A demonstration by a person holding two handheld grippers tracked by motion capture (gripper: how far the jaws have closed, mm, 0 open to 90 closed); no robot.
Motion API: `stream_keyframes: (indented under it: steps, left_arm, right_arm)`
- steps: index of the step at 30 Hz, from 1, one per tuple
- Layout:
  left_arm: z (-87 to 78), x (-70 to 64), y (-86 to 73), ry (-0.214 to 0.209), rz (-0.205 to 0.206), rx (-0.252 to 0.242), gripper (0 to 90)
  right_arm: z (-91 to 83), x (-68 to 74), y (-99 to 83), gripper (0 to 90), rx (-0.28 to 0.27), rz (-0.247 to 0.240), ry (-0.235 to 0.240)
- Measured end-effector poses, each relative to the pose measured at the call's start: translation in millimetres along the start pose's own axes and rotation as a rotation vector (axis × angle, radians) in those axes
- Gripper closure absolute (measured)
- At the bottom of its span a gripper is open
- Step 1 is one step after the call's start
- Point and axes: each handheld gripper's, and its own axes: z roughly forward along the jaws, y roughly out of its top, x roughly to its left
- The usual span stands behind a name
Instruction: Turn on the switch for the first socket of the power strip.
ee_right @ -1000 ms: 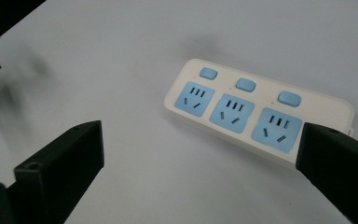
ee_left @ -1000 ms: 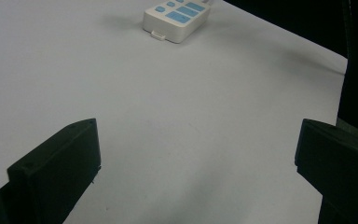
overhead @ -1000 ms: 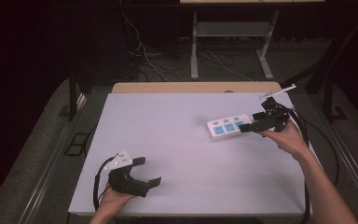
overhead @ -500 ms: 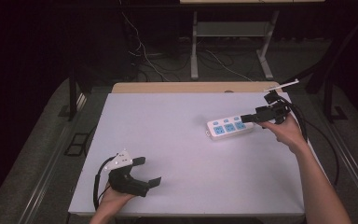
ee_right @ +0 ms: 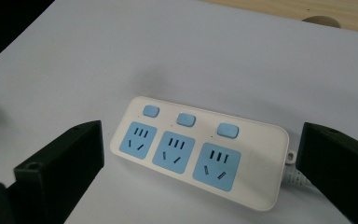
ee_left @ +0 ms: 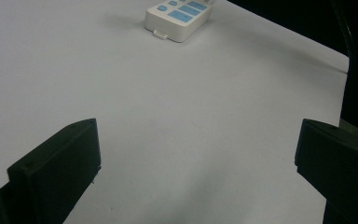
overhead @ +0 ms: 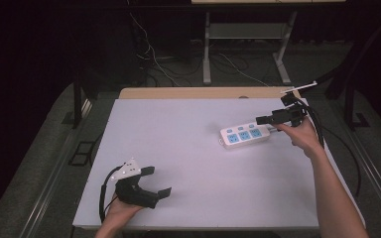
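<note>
A white power strip (overhead: 244, 135) with three blue sockets and three blue switches lies on the white table's right side; it also shows as the power strip (ee_right: 200, 150) and, far off, the power strip (ee_left: 179, 17). My right gripper (overhead: 269, 119) hovers just above and right of the strip's cord end, jaws wide apart, nothing between them; the right gripper (ee_right: 200, 182) frames the strip. My left gripper (overhead: 156, 181) rests open at the table's front left, held by a hand; the left gripper (ee_left: 191, 172) has bare table between its jaws.
The white table (overhead: 178, 144) has a tan wooden strip (overhead: 198, 93) along its far edge. Black cables (overhead: 322, 134) trail from the right gripper over the right edge. Metal stand legs (overhead: 207, 54) and floor cables lie beyond the table.
My right gripper has drawn back and up from the strip's cord end toward the table's right edge. The strip and my left gripper have stayed put.
</note>
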Motion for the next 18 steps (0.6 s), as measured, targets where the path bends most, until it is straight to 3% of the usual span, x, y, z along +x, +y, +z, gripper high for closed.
stream_keyframes:
  steps: [2, 4, 7, 12, 18]
  left_arm:
    - [0.1, -0.1, 0.0, 0.000, 0.000, 0.001, 0.0]
    - [0.0, 0.1, 0.0, 0.000, 0.000, 0.000, 0.0]
    - [0.0, 0.4, -0.1, 0.001, -0.001, 0.001, 0.0]
    - [-0.1, 0.6, -0.2, 0.003, 0.004, 0.005, 0.0]
    - [-0.6, 1.8, -0.3, 0.007, 0.003, 0.004, 0.0]
  right_arm:
    - [1.8, -1.2, 0.1, 0.6, -0.001, 0.011, -0.003]
    - [4.8, -3.7, -0.4, 10.8, -0.002, 0.012, -0.001]
    - [7.1, -5.7, -0.3, 14.9, -0.018, 0.023, 0.000]
    - [11.8, -6.7, 0.1, 15.6, -0.021, 0.027, 0.001]
    - [24.5, -10.2, -1.5, 34.5, -0.020, 0.030, 0.016]
